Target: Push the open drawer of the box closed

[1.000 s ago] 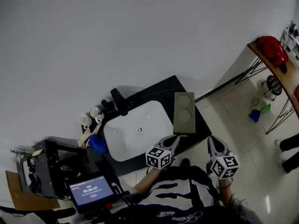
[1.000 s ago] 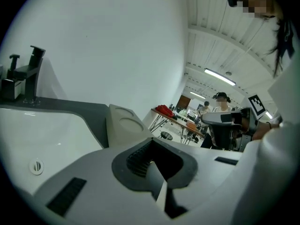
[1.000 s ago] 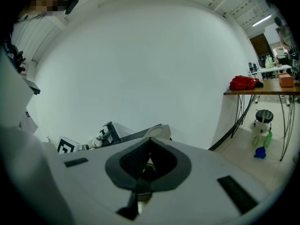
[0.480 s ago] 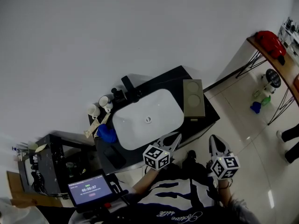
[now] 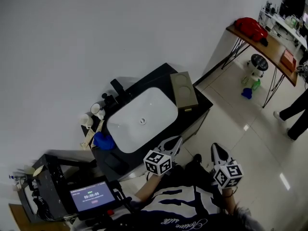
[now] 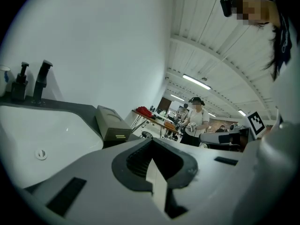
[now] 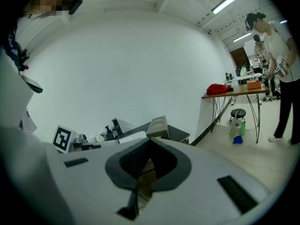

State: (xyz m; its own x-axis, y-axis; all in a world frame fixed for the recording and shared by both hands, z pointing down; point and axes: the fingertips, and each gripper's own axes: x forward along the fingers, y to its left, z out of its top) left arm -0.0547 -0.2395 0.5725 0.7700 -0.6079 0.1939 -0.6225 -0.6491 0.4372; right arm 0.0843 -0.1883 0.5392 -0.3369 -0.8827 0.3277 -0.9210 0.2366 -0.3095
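The left tool [image 5: 174, 142] is held clenched, jaws together with nothing between them. The right tool [image 5: 216, 149] is likewise closed and empty. Both are held in the air near the front edge of the dark bench [image 5: 159, 80], apart from it. The box [image 5: 183, 90] is set on the bench, just right of the basin [image 5: 142, 119]. Its drawer [image 5: 188, 109] seems to jut slightly at the near end, though it is too small for certainty.
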